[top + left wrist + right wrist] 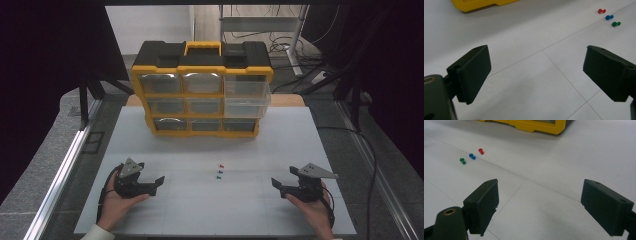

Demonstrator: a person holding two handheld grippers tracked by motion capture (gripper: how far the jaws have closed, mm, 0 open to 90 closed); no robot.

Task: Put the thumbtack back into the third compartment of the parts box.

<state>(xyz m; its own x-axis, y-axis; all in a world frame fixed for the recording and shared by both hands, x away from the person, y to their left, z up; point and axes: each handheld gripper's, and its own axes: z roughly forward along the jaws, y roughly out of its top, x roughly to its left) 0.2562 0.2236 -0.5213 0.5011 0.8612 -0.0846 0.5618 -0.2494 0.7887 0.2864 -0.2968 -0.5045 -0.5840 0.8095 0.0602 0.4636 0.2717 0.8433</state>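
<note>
Pushpins lie in a short row mid-table: a red pushpin (221,165) farthest from the person, a blue pushpin (220,171) next and a green pushpin (219,177) nearest, all just beside one another on the white table (210,210). Left gripper (159,181) and right gripper (274,183) rest low at either side, well apart from the pins, each with jaws spread wide and nothing between them (both point inward). Behind stands a yellow-and-black drawer organizer (202,90).
</note>
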